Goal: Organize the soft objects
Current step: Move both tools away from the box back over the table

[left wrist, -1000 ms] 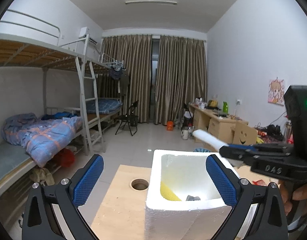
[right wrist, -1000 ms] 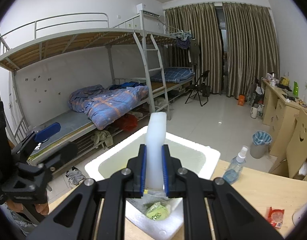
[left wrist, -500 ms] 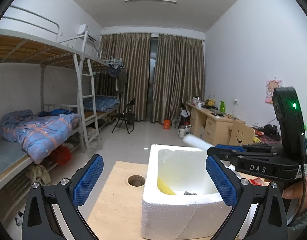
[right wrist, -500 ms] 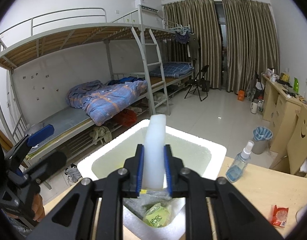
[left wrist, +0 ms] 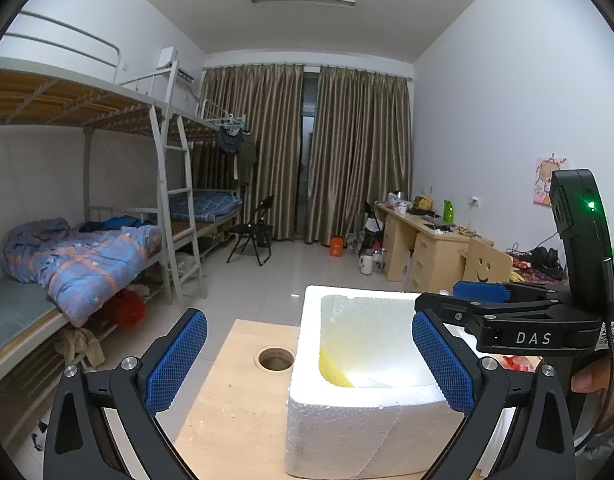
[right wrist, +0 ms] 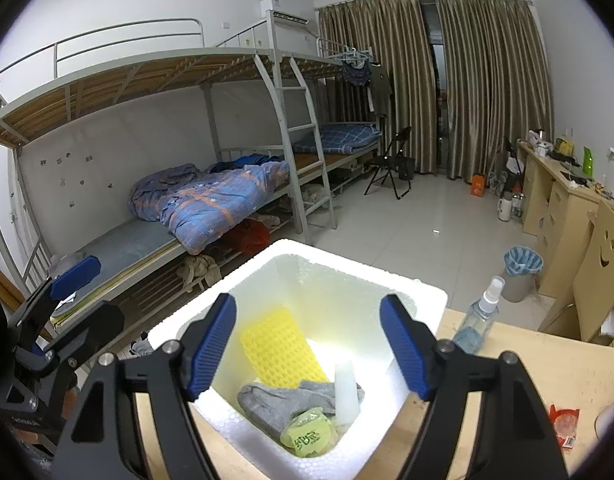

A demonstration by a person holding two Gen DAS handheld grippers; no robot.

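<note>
From the left wrist camera, the left gripper (left wrist: 309, 364) stood with its blue-padded fingers (left wrist: 175, 360) spread wide and nothing between them, poised over the near part of a light wooden table (left wrist: 227, 404). A white foam box (left wrist: 359, 436) sat on that table just ahead, its near wall low between the fingers. Inside it only a strip of the yellow sponge (left wrist: 333, 370) showed against the left wall; the rest of the contents was hidden by the rim. A round cable hole (left wrist: 276, 358) lay in the tabletop just left of the box. To the right, the right gripper (left wrist: 447, 300) reached in over the far right rim of the box, its black body marked DAS, held by a hand (left wrist: 599, 384) at the frame's edge.

From the right wrist camera, the right gripper (right wrist: 309, 350) hung above the open foam box (right wrist: 427, 300) with its fingers (right wrist: 211, 344) wide apart and holding nothing. Below, in the box, the yellow sponge (right wrist: 281, 346) leaned against the back-left wall, a grey sock (right wrist: 283, 398) lay crumpled on the bottom, a white foam stick (right wrist: 345, 390) stood tilted on the sock, and a green packet (right wrist: 307, 434) rested against the near wall. A spray bottle (right wrist: 477, 316) stood on the table (right wrist: 547, 364) just right of the box, and a red wrapper (right wrist: 563, 426) lay well apart, near the right edge. The left gripper (right wrist: 73, 280) showed at the far left, beside the box.
</note>
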